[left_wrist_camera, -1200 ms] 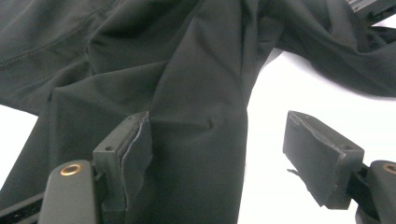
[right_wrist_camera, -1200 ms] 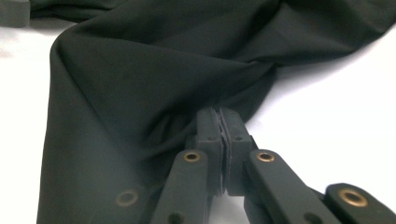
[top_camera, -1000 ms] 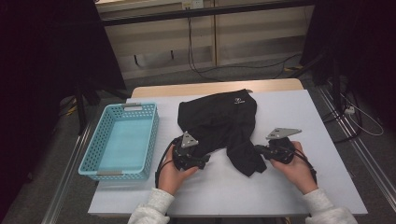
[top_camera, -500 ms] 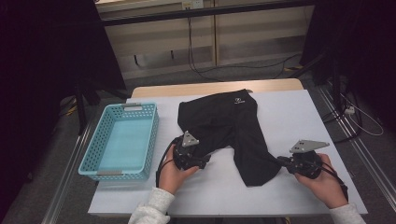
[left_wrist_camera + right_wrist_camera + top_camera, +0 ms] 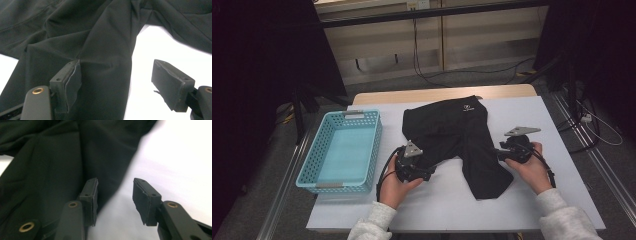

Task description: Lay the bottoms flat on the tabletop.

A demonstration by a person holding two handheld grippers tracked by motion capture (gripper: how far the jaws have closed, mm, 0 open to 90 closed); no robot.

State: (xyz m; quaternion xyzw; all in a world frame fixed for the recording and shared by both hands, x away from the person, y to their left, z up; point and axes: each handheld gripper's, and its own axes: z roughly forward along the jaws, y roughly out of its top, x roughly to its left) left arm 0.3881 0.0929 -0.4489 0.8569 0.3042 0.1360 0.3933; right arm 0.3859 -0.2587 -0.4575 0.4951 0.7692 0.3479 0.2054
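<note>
Spreading shorts (image 5: 462, 135), both legs addressed.
Left gripper (image 5: 428, 173) and right gripper (image 5: 493, 153) released, straddling hems; closing needed next.

My left gripper (image 5: 430, 172) and right gripper (image 5: 501, 153) are black, each topped by a grey three-cornered plate. Black cables trail back. Their fingers (image 5: 70, 80) carry worn dark pads; brass screws show. My sleeves (image 5: 562, 220) are light grey.

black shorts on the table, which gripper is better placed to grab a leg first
Probably the left gripper. Its open jaws already straddle a fold of the black shorts, with fabric lying between them. The right gripper is open too, but sits at the leg's edge, with mostly bare table between its jaws.
</note>
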